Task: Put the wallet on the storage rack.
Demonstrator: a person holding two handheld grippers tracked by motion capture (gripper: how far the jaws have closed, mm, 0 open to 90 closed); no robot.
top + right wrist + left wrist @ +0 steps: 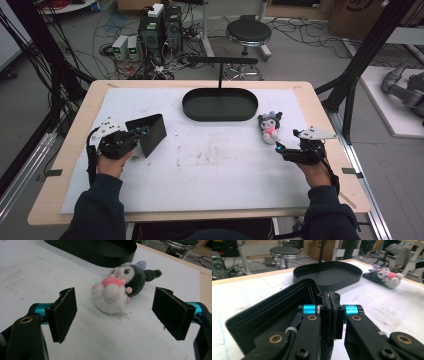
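The right gripper [115,312] is spread wide, one pad [65,312] to each side of the plush toy [117,287], which lies on its side on the white mat [210,170] just ahead of the jaws and near the black oval tray [220,105]. The toy looks light, soft and squashy, so it should give under the pads rather than slip; the round white body seems the best place to close on, not the thin ears or tail. The left gripper [331,315] is pinched tight on the wall of a black wedge-shaped box [272,312], thin and probably stiff, resting on the mat well apart from the toy
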